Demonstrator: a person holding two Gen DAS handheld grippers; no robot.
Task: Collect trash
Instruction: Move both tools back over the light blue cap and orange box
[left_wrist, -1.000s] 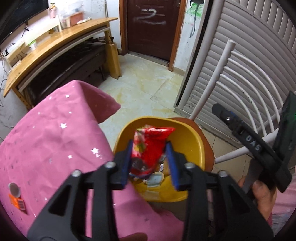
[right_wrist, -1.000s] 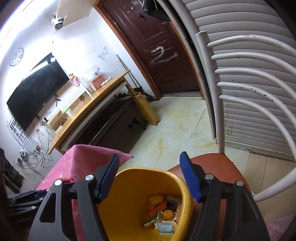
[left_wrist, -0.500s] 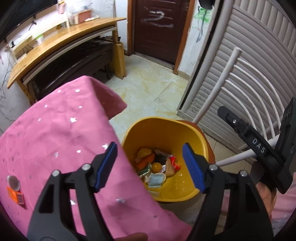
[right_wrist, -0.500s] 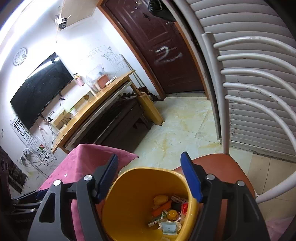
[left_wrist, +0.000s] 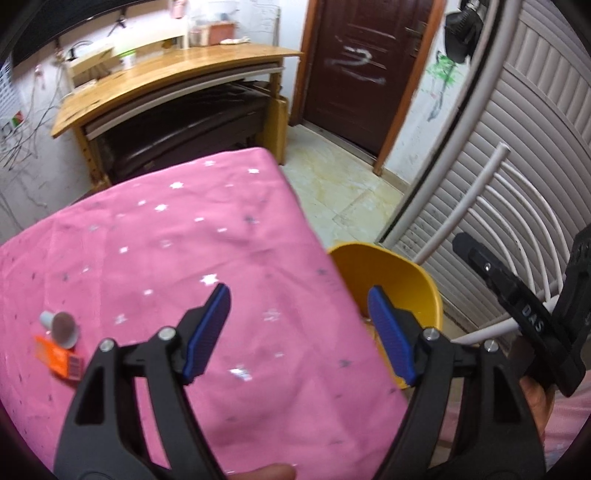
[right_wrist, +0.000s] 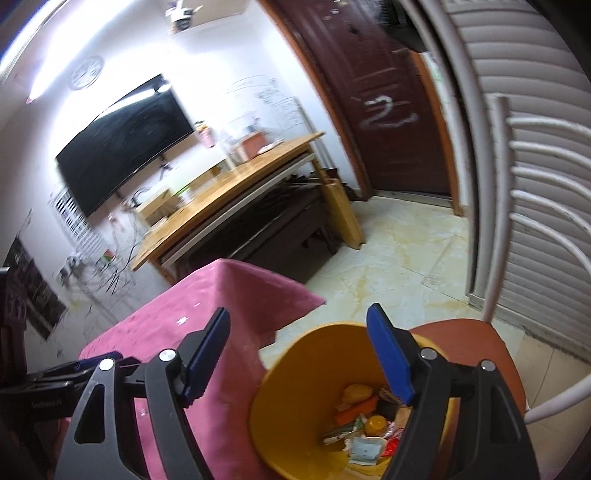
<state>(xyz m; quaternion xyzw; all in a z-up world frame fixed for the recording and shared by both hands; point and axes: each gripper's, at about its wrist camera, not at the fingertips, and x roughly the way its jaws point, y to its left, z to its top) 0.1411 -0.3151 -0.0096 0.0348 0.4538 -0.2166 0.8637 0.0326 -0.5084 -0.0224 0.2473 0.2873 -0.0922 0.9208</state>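
My left tongs (left_wrist: 299, 328) spread wide, nothing between blue pads, hanging over pink star cloth (left_wrist: 155, 251). My right tongs (right_wrist: 299, 354) also spread wide, empty, above yellow bin (right_wrist: 295, 373). Bin stands on brown chair seat (right_wrist: 476, 332), just beside cloth edge. Inside bin: mixed trash (right_wrist: 365, 424), wrappers, orange pieces, small white cup. On cloth, far left in left view: small grey cup (left_wrist: 61, 326) lying on side, touching orange wrapper (left_wrist: 57, 356). Both well apart from bin.

Beyond the jaws, a curved wooden desk (right_wrist: 236, 184) stands against a white wall; a brown door (left_wrist: 354, 74) adjoins pale floor tiles (right_wrist: 399, 266).
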